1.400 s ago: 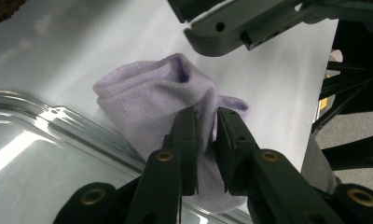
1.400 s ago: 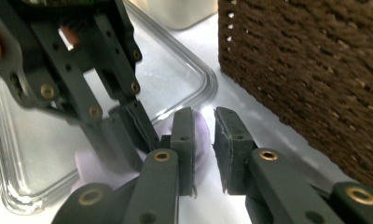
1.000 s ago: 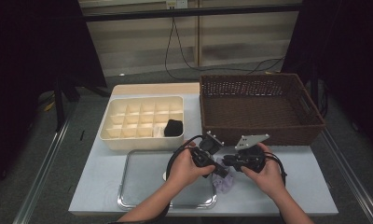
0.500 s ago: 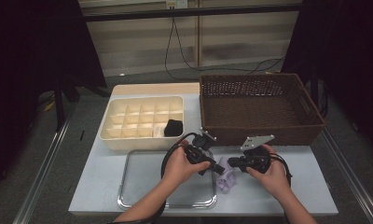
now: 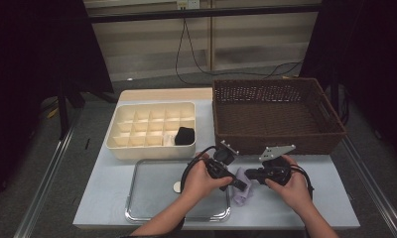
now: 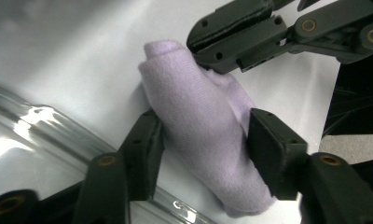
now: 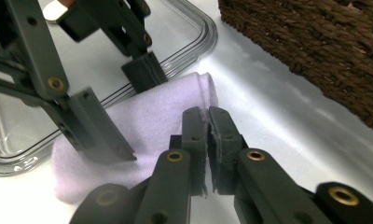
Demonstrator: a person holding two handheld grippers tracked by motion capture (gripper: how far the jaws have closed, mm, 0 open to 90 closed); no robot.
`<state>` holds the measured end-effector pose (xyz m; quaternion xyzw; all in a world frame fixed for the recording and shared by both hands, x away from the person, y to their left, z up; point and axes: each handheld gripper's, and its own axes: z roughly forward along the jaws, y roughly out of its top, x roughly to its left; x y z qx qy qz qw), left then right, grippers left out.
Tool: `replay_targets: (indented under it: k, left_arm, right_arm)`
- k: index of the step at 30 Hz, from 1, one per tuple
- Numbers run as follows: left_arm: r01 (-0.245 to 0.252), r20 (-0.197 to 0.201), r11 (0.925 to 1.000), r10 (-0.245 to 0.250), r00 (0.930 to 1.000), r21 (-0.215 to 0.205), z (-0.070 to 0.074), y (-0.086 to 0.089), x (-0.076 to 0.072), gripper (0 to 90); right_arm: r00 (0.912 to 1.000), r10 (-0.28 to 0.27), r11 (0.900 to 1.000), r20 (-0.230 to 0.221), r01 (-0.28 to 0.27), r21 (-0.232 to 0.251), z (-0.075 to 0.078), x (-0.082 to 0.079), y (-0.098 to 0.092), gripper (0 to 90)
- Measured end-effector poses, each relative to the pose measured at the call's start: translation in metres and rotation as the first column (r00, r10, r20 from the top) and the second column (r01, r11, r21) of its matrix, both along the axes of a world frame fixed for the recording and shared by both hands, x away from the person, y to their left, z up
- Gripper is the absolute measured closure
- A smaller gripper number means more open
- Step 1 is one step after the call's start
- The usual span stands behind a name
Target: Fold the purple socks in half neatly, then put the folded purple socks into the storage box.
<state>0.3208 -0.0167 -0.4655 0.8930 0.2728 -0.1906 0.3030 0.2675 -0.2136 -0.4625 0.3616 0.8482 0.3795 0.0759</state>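
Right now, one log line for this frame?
left tool: astride rolled lilac cloth, jaws just opening | right tool: pinching its edge | cloth on table, beside clear tray

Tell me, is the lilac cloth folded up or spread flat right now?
Folded: the lilac cloth lies as a thick rolled bundle on the table, with the left gripper astride it and the right gripper pinching one edge.

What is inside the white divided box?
The box holds one black bundle in a front-right cell, with something pale just left of it. The other cells look empty; the bottoms of the nearest cells are hidden by the front wall.
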Motion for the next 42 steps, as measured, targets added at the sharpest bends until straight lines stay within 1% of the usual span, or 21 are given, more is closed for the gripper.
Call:
replay_targets:
  k: [1,4,6,7,8,10,11,13,14,15,17,19,22,23,26,30,31,33,38,40,42]
  left_arm:
    - [0.002,0.001,1.0000,-0.002,1.0000,-0.002,-0.001,-0.001,-0.001,48.0]
    - [0.005,-0.005,1.0000,-0.005,1.0000,-0.003,-0.001,-0.001,-0.001,60.4]
    - [-0.002,-0.018,1.0000,0.002,0.9998,-0.005,0.000,0.000,-0.001,65.0]
    - [-0.004,-0.028,0.9999,0.004,0.9996,-0.011,0.001,0.001,-0.001,67.1]
    - [-0.003,-0.029,1.0000,0.003,0.9996,-0.004,0.003,0.002,0.000,68.8]
    - [-0.003,-0.033,1.0000,0.003,0.9995,-0.008,0.005,0.003,0.001,69.4]
    - [0.009,-0.032,1.0000,-0.009,0.9995,0.002,0.009,0.007,0.003,69.5]
    - [0.001,-0.035,1.0000,-0.001,0.9994,-0.001,0.014,0.012,0.005,69.4]
    - [0.016,-0.038,0.9999,-0.016,0.9991,-0.002,0.016,0.015,0.007,69.4]
    - [-0.004,-0.040,1.0000,0.004,0.9992,-0.004,0.020,0.018,0.007,69.5]
    - [-0.006,-0.026,1.0000,0.006,0.9997,-0.001,0.026,0.024,0.011,69.4]
    - [-0.018,-0.020,0.9998,0.018,0.9996,-0.001,0.032,0.031,0.013,69.4]
    - [-0.028,-0.011,0.9996,0.028,0.9995,-0.004,0.037,0.038,0.015,69.3]
    - [-0.034,-0.002,0.9994,0.034,0.9994,0.003,0.042,0.045,0.018,69.3]
    - [-0.043,-0.004,0.9991,0.043,0.9991,0.004,0.046,0.051,0.021,69.3]
    - [-0.066,-0.008,0.9977,0.067,0.9978,0.017,0.053,0.061,0.026,69.1]
    - [-0.062,-0.003,0.9979,0.062,0.9981,0.020,0.056,0.064,0.028,69.0]
    - [-0.075,-0.004,0.9969,0.075,0.9972,0.024,0.061,0.071,0.032,69.0]
    - [-0.095,-0.004,0.9950,0.096,0.9954,0.028,0.070,0.079,0.037,68.9]
    - [-0.104,0.009,0.9939,0.104,0.9946,0.038,0.077,0.085,0.042,68.9]
    - [-0.108,0.005,0.9930,0.107,0.9942,0.048,0.080,0.087,0.044,68.7]
  right_arm:
    - [1.0000,-0.003,1.000,0.000,0.003,-0.003,0.000,0.000,0.000,86.1]
    - [1.0000,-0.008,1.000,-0.002,0.008,0.009,0.000,0.000,-0.001,85.6]
    - [0.9999,-0.013,1.000,-0.007,0.014,0.021,0.000,0.000,-0.002,83.2]
    - [0.9999,-0.016,1.000,0.003,0.016,0.022,0.001,0.000,-0.003,80.3]
    - [0.9994,-0.031,0.999,0.014,0.031,0.024,0.002,0.000,-0.004,71.1]
    - [0.9994,-0.033,0.999,0.014,0.033,0.031,0.003,0.000,-0.005,68.0]
    - [0.9988,-0.047,0.998,0.013,0.047,0.050,0.003,0.001,-0.007,59.1]
    - [0.9987,-0.048,0.997,0.016,0.047,0.056,0.003,0.001,-0.009,52.8]
    - [0.9986,-0.051,0.997,0.014,0.050,0.058,0.003,0.002,-0.009,49.2]
    - [0.9986,-0.051,0.997,0.015,0.051,0.053,0.003,0.002,-0.009,46.6]
    - [0.9988,-0.044,0.998,0.022,0.044,0.039,0.003,0.002,-0.008,38.2]
    - [0.9982,-0.047,0.998,0.037,0.046,0.045,0.002,0.002,-0.007,28.6]
    - [0.9982,-0.041,0.999,0.043,0.040,0.037,0.002,0.002,-0.005,25.4]
    - [0.9984,-0.040,0.998,0.041,0.038,0.044,0.002,0.002,-0.003,20.7]
    - [0.9986,-0.030,0.999,0.044,0.029,0.035,0.002,0.002,-0.002,19.5]
    - [0.9979,-0.037,0.998,0.053,0.034,0.050,0.004,0.001,0.000,15.0]
    - [0.9982,-0.039,0.997,0.046,0.036,0.064,0.004,0.002,0.000,10.8]
    - [0.9982,-0.041,0.997,0.044,0.038,0.069,0.004,0.002,0.001,8.3]
    - [0.9988,-0.027,0.996,0.041,0.024,0.082,0.003,0.002,0.001,6.4]
    - [0.9990,-0.023,0.996,0.040,0.019,0.082,0.003,0.001,0.001,5.2]
    - [0.9990,-0.021,0.996,0.039,0.018,0.082,0.004,0.002,0.001,5.2]
